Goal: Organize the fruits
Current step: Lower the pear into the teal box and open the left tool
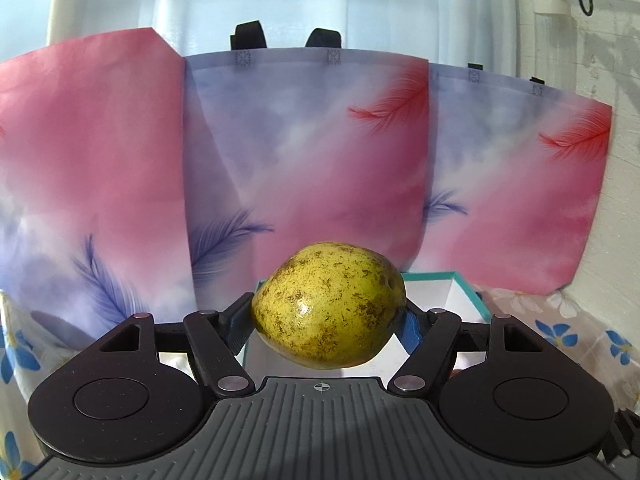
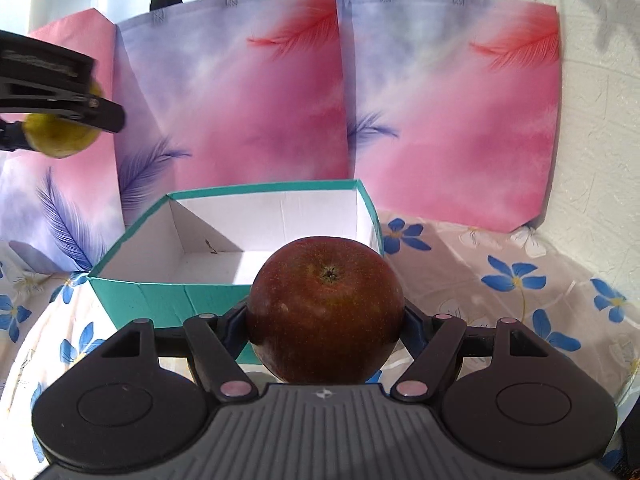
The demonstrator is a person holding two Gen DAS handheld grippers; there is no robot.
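Jaws clamped on fruit in both hands, box not yet filled.
Left gripper [image 1: 328, 316] grips a speckled yellow-green pear [image 1: 329, 305]; right gripper [image 2: 325, 320] grips a dark red apple [image 2: 325, 310], both held above the flowered surface [image 2: 480, 280]. Just beyond the apple, the teal box [image 2: 136, 300] shows nothing inside, with feather-print bags [image 2: 248, 92] standing behind. Judging by this, both fruits remain to be placed.

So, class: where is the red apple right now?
In the right wrist view, the red apple sits clamped in the right gripper, raised just in front of the open teal box.
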